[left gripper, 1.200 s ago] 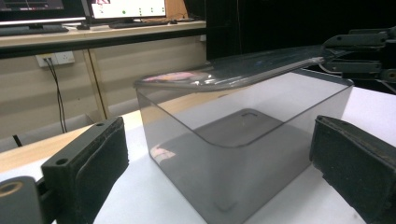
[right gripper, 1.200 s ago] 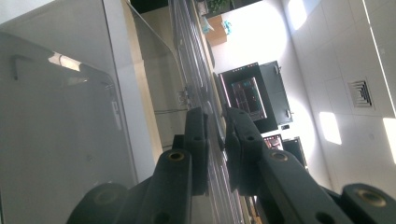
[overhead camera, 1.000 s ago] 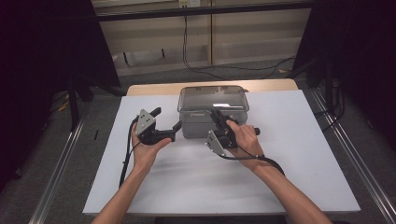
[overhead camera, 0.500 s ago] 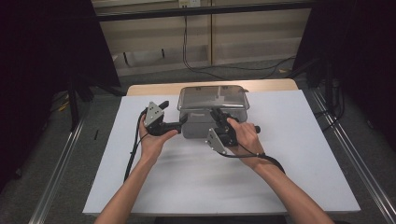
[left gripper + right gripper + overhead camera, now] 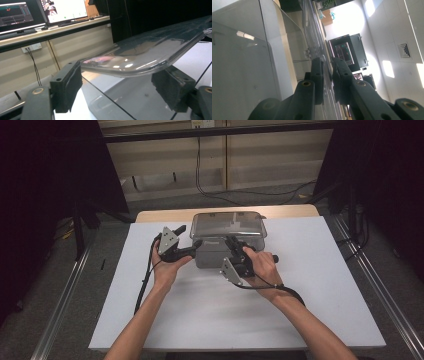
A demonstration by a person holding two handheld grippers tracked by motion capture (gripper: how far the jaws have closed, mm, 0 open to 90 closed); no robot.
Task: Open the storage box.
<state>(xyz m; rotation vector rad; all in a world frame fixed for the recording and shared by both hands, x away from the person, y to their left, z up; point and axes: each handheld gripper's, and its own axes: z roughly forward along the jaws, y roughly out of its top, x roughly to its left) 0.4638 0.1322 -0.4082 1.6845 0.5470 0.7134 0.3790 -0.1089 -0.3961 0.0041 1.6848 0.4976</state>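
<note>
High view: box [image 5: 227, 240] is sitting at the far middle of the white table [image 5: 300, 320], grey, see-through, with its clear lid [image 5: 227, 224] on. Left gripper [image 5: 192, 246] is reaching to the box's left front corner. Right gripper [image 5: 231, 242] is pinching the lid's front edge.

Left gripper view: jaws are standing apart, one on each side of the lid's rounded corner [image 5: 140, 70]. They have just been closing in, but the pads [image 5: 67, 87] are not pressing yet.

Right gripper view: jaws are squeezing together on the thin lid rim [image 5: 327, 72].

Progress: lid looks like it is still sitting on the box. Right grip is done; left grip and lifting are still waiting.
</note>
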